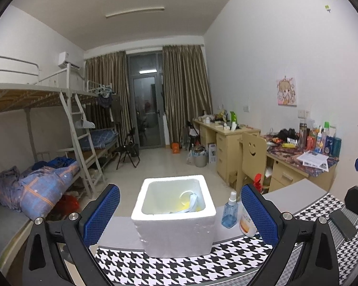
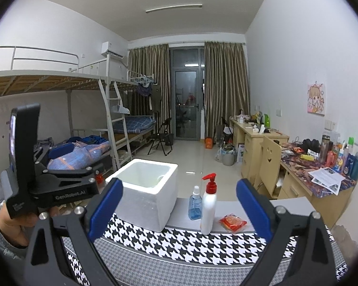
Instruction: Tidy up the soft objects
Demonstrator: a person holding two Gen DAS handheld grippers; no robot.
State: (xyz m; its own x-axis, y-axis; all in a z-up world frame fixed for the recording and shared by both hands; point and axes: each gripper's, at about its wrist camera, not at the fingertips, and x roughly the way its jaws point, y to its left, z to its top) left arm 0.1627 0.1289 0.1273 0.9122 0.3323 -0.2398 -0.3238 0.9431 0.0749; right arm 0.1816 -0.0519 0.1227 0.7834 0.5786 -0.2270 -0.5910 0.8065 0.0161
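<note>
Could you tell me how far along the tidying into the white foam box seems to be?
Done: some yellow and white items already lie inside the white foam box.
In hand: nothing; the left claw and right claw are both open and empty.
Left: the flat red packet still lies on the table beside the white pump bottle and blue spray bottle.

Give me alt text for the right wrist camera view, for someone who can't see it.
The right gripper is open and empty above a houndstooth-covered table, its blue-padded fingers framing a white foam box, a blue spray bottle, a white pump bottle and an orange snack packet. The left gripper is held at left; a dorm room lies beyond.
</note>
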